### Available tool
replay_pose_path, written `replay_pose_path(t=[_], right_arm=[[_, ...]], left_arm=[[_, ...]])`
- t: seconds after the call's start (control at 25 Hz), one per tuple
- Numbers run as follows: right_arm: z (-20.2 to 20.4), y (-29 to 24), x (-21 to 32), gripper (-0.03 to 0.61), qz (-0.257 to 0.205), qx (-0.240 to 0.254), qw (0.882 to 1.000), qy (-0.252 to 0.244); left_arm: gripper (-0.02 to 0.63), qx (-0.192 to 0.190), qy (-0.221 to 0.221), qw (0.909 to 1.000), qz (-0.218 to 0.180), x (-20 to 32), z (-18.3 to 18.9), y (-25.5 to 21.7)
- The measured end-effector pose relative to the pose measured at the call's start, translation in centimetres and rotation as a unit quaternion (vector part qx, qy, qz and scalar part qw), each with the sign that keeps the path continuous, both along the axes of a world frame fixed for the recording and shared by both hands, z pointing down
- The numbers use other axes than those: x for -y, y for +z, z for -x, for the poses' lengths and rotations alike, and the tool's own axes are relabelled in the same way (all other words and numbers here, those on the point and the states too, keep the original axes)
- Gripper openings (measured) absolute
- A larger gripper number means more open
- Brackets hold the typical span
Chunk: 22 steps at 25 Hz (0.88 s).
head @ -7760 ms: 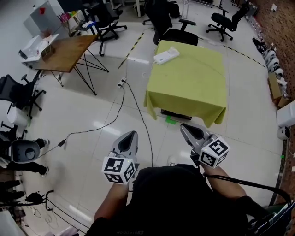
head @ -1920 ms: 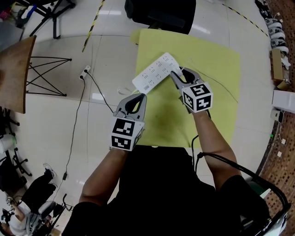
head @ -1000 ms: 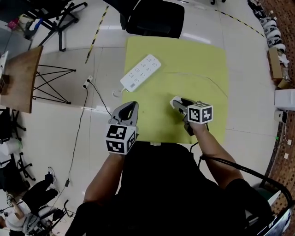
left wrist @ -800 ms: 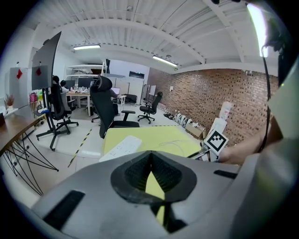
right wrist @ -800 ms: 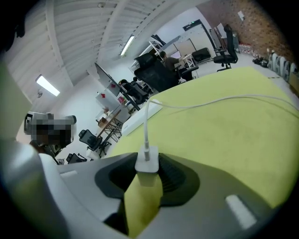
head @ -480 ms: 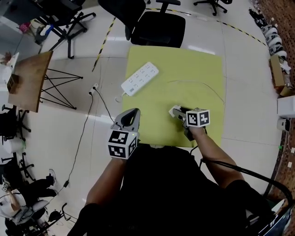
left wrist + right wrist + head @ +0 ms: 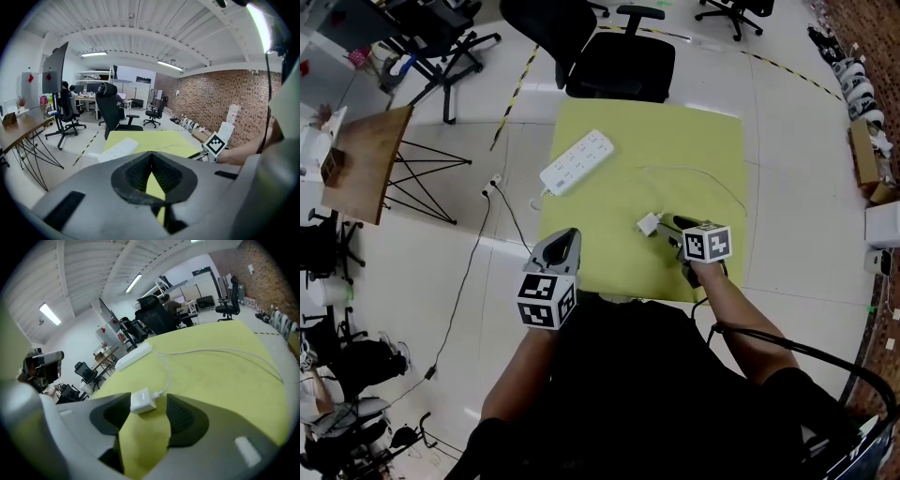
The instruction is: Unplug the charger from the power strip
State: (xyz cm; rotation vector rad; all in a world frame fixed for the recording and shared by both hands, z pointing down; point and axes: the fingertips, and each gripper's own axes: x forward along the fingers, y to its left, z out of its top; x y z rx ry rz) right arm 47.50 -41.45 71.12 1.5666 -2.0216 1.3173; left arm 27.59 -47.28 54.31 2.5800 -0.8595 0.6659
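Right gripper (image 7: 149,401): it is sitting low and right of centre in the head view, angled down over the near edge of the table. Its jaws are standing wide apart, having just been opening, and the pads are pressing on nothing.
Charger (image 7: 648,224): the small white block is lying flat on the cloth right at the right gripper's tips. In the right gripper view it is resting between the two jaw tips, closer to the jaw at the left of that frame. It is sitting well apart from the power strip, with nothing plugging it in.
Charger cable (image 7: 167,374): the thin white lead is running from the charger away across the cloth, then curving off toward the right side of the frame.
Left gripper (image 7: 151,157): it is hovering at lower centre-left of the head view, at the table's near left corner. Its jaw tips are meeting, with nothing between them.
Yellow tablecloth (image 7: 694,141): it is covering the whole table top in the middle of the head view.
Power strip (image 7: 577,161): the white strip is lying diagonally near the far left corner of the cloth, with every socket that shows standing empty.
Office chair (image 7: 619,66): the black chair is standing just beyond the table's far edge, at top centre.
Wooden table (image 7: 361,164): it is standing on black wire legs at the left of the head view, well apart from the yellow table.
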Motion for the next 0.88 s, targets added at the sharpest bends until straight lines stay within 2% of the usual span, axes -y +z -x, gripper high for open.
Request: replay_pose_path(t=[0.24, 0.44, 0.52, 0.56, 0.68, 0.76, 0.88], right_arm=[[-1.0, -5.1, -1.5, 0.213, -0.059, 0.03, 0.997, 0.025], [-0.3, -11.8, -2.5, 0.096, -0.147, 0.052, 0.986, 0.054], [0.6, -14.0, -2.9, 0.028, -0.174, 0.084, 0.979, 0.064], [1.3, -14.8, -3.1, 0.003, -0.184, 0.12, 0.973, 0.07], [3.3, -16.5, -3.6, 0.002, -0.203, 0.241, 0.943, 0.106], [4.2, -17.5, -3.9, 0.002, -0.218, 0.265, 0.931, 0.123], [7.3, -19.0, -4.6, 0.002, -0.235, 0.249, 0.932, 0.122]], left_arm=[[0.006, 0.0, 0.006, 1.0, -0.002, -0.7, -0.2, -0.2], [0.006, -0.011, 0.036, 0.9993, -0.007, -1.1, -0.7, -1.4], [0.006, -0.02, 0.05, 0.9984, -0.015, -1.2, -0.6, -2.4], [0.006, -0.025, 0.055, 0.998, -0.019, -1.3, -0.4, -3.0], [0.006, -0.041, 0.066, 0.9966, -0.026, -1.4, 1.0, -4.5], [0.006, -0.05, 0.072, 0.9958, -0.028, -1.3, 2.2, -5.5], [0.006, -0.06, 0.077, 0.9947, -0.03, -1.7, 5.4, -6.5]])
